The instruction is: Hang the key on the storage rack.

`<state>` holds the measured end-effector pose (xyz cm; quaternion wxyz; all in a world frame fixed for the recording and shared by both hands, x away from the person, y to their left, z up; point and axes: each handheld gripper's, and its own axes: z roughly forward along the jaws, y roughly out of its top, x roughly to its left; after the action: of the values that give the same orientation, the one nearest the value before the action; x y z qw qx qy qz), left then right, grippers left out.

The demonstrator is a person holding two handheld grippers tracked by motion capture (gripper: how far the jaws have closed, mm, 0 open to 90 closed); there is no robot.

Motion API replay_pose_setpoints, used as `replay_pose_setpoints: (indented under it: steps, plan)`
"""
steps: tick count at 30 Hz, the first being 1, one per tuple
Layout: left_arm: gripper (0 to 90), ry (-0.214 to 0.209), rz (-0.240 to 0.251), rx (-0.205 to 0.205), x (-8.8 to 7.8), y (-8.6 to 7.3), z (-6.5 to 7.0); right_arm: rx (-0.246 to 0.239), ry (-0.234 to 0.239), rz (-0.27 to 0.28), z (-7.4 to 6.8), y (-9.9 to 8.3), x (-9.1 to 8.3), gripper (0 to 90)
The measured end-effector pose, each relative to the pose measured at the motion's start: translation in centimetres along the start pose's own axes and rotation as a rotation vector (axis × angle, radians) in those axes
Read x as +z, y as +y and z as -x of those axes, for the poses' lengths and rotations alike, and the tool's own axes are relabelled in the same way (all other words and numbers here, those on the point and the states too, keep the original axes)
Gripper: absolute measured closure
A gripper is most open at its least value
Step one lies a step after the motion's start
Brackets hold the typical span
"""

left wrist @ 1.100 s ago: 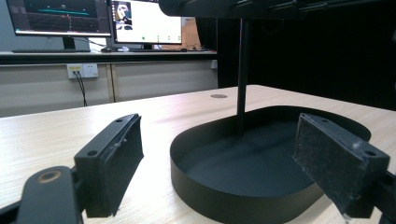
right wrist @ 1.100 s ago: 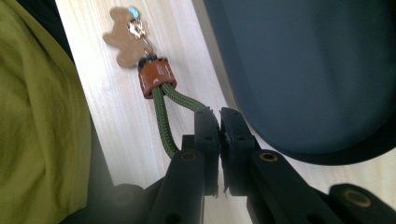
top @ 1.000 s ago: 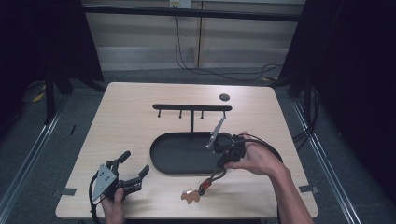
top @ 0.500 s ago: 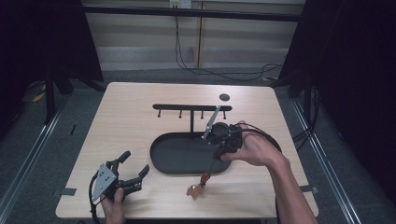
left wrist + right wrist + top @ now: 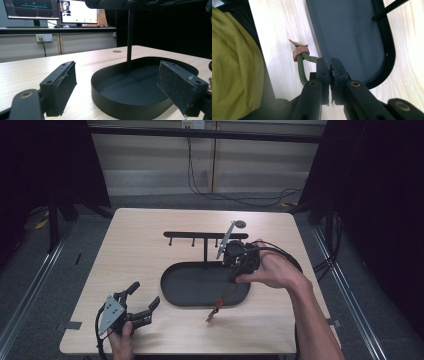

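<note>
right tongs (image 5: 329, 65): jaws pinched together on a green braided cord (image 5: 301, 68); the cord loops out to the left of the jaws in the right gripper view
right hand (image 5: 270, 267): forearm comes in from the lower right, hand wrapped round the gripper body, held above the right end of the tray; grey plate sticks up and back toward the rack bar
cord: hangs from the right tongs in the high view, runs down and left across the tray's front-right rim
tag (image 5: 300, 49): reddish-brown leather piece at the cord's far end, over bare desk just in front of the tray; can't tell if it touches the desk
left tongs (image 5: 144, 304): jaws wide apart, nothing between the pads, pointing right toward the tray
left hand (image 5: 121, 341): at the near-left corner of the desk, gripper low and about level, well apart from the right hand
tray (image 5: 172, 292): black oval, mid desk, a thin black post standing up from it
rack (image 5: 192, 235): black bar atop the post, small pegs hanging under it
disc (image 5: 240, 224): small dark round thing on the desk behind the rack
desk (image 5: 135, 245): light wood
counts: 2 tongs, 1 cord, 1 tag, 1 tray, 1 rack, 1 disc
</note>
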<state>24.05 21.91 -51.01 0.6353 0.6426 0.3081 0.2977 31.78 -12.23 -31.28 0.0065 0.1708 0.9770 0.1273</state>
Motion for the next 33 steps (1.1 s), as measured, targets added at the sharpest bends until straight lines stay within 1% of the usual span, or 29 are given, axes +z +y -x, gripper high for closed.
replay_pose_setpoints:
  steps: [1, 2, 4, 5, 6, 7, 9, 14, 15, 16, 20, 21, 22, 24, 26, 28, 29, 30, 33]
  plan:
    - [15.5, 0.0, 0.0, -0.003, 0.0, 0.0, 0.0, 0.005, 0.005, -0.004, 0.0, 0.1, -0.2, 86.6]
    - [15.5, 0.0, -0.003, 0.004, 0.0, 0.0, 0.0, -0.002, 0.0, -0.004, 0.0, 0.3, -0.3, 86.6]
    - [15.5, 0.0, 0.0, -0.003, 0.0, 0.0, 0.0, -0.004, -0.002, -0.005, 0.0, 0.6, -0.7, 86.6]
    - [15.5, 0.0, 0.0, -0.002, 0.0, 0.0, 0.0, -0.007, -0.007, 0.0, 0.0, 0.8, -0.9, 86.6]
    - [15.5, 0.0, 0.001, -0.002, 0.0, 0.0, 0.0, 0.0, -0.001, -0.006, 0.0, 0.9, -1.0, 86.6]
    - [15.5, 0.0, 0.001, -0.002, 0.0, 0.0, 0.0, -0.009, -0.009, -0.002, 0.1, 1.0, -1.2, 86.6]
    - [15.5, 0.0, 0.0, 0.0, 0.0, 0.0, 0.0, -0.003, -0.009, -0.006, 0.1, 1.3, -1.4, 86.6]
    - [15.5, 0.001, 0.001, 0.001, 0.0, 0.0, 0.0, -0.002, -0.008, -0.009, 0.6, 1.9, -2.0, 86.6]
    - [15.5, 0.0, 0.0, -0.002, 0.0, 0.0, 0.0, 0.001, -0.017, -0.004, 0.7, 2.0, -2.1, 86.6]
    - [15.5, 0.001, 0.001, 0.001, 0.0, 0.0, 0.0, -0.001, -0.01, -0.002, 0.9, 2.2, -2.2, 86.6]
    - [15.5, 0.001, 0.0, 0.003, 0.0, 0.0, 0.0, 0.016, -0.029, 0.017, 1.6, 2.9, -2.7, 86.7]
    - [15.5, 0.0, -0.002, 0.005, 0.0, 0.0, 0.0, 0.019, -0.023, 0.016, 1.8, 3.0, -2.9, 86.7]
    - [15.5, 0.0, 0.0, -0.001, 0.0, 0.0, 0.0, 0.018, -0.029, 0.022, 2.0, 3.2, -3.1, 86.7]
    - [15.5, 0.0, 0.0, -0.003, 0.0, 0.0, 0.0, 0.02, -0.024, 0.032, 2.4, 3.5, -3.3, 86.7]
    - [15.5, 0.0, -0.002, 0.002, 0.0, 0.0, 0.0, 0.022, -0.021, 0.025, 2.6, 3.9, -3.4, 86.7]
    - [15.5, 0.0, 0.0, -0.002, 0.0, 0.0, 0.0, 0.014, -0.029, 0.022, 2.7, 4.2, -3.5, 86.7]
    - [15.5, 0.0, -0.003, 0.003, 0.0, 0.0, 0.0, 0.017, -0.027, 0.022, 2.8, 4.3, -3.4, 86.7]
    - [15.5, 0.0, 0.001, -0.002, 0.0, 0.0, 0.0, 0.023, -0.023, 0.027, 3.1, 4.4, -3.4, 86.7]
    - [15.5, 0.0, 0.0, -0.001, 0.0, 0.0, 0.0, 0.035, -0.018, 0.011, 3.6, 5.0, -3.1, 86.7]
